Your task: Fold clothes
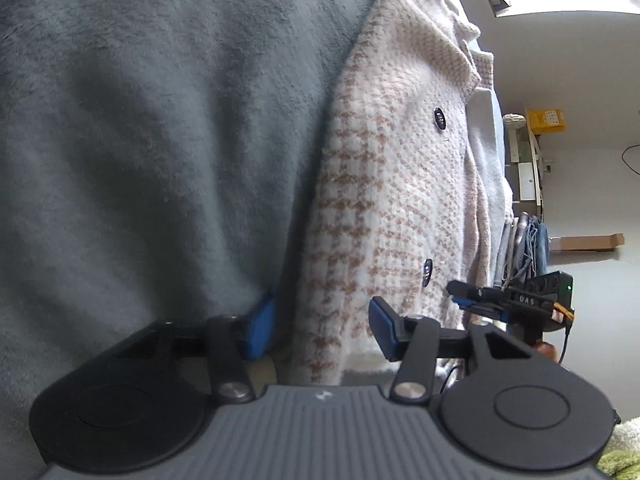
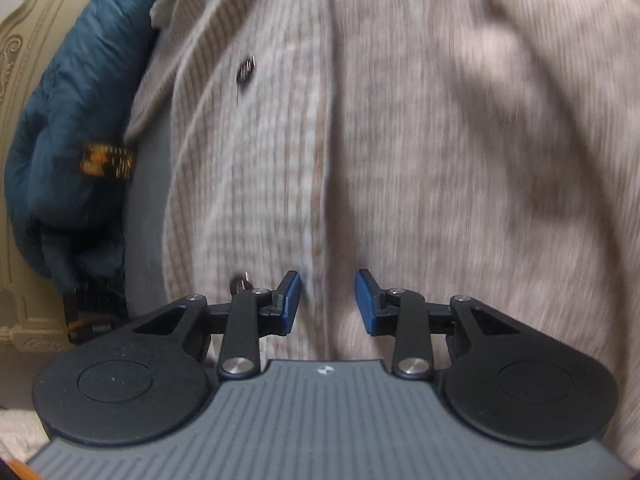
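Observation:
A cream and tan houndstooth knit cardigan point(image 1: 392, 184) with dark buttons point(image 1: 439, 117) lies on a fuzzy grey-blue blanket point(image 1: 160, 128). My left gripper point(image 1: 320, 324) is open at the cardigan's hem edge, its left pad over the blanket and its right pad over the knit. In the right wrist view the same cardigan point(image 2: 400, 140) fills the frame, blurred by motion. My right gripper point(image 2: 327, 300) is open just above the button placket, nothing between its blue pads point(image 2: 366, 300). The right gripper point(image 1: 516, 300) also shows at the cardigan's far edge in the left wrist view.
A dark teal quilted garment point(image 2: 76, 120) lies left of the cardigan, against a carved cream bed frame point(image 2: 20, 60). More folded clothes and jeans point(image 1: 528, 240) are stacked beyond the cardigan. A shelf with a yellow box point(image 1: 546, 120) stands by the white wall.

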`<state>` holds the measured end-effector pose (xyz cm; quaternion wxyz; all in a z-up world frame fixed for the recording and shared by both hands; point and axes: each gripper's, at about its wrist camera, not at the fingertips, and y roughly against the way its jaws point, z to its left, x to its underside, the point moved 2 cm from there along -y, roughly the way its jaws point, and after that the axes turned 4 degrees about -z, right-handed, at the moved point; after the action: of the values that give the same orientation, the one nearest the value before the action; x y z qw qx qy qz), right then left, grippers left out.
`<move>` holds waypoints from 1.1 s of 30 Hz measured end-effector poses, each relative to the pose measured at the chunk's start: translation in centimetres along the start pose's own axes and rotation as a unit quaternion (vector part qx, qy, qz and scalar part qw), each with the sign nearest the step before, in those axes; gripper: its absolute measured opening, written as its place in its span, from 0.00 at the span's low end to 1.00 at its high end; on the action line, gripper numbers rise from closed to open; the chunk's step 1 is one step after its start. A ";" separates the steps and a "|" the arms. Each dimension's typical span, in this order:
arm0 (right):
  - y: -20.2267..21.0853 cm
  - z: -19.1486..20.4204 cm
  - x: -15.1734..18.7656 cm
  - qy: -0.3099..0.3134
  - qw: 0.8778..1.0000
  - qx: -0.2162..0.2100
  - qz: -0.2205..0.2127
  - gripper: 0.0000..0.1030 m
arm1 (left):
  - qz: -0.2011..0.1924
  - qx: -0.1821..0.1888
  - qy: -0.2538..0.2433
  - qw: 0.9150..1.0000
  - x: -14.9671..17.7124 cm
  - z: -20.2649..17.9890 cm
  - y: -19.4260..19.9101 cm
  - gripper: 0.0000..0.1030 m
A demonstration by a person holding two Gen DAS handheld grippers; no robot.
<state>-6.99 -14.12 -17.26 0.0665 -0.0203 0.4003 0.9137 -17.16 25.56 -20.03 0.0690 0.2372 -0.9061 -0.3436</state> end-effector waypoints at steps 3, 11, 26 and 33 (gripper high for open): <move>0.4 0.3 1.1 0.006 1.000 0.005 0.011 0.29 | -0.005 0.020 0.019 1.000 0.3 0.8 0.2 0.50; 2.0 0.8 2.5 0.010 1.000 -0.017 0.012 0.30 | -0.019 0.054 0.055 0.997 1.1 2.0 -0.5 0.50; 0.5 0.7 4.8 0.056 0.997 -0.002 0.051 0.05 | -0.024 0.103 0.090 0.990 1.1 3.3 -0.8 0.53; 1.2 -0.5 4.8 0.064 0.997 0.011 0.051 0.04 | -0.019 0.090 0.074 0.993 0.9 2.4 -1.1 0.53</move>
<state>-11.96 -14.76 -17.15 -0.0057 -0.0575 0.4146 0.9082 -18.18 25.85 -22.61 0.1080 0.2844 -0.9211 -0.2430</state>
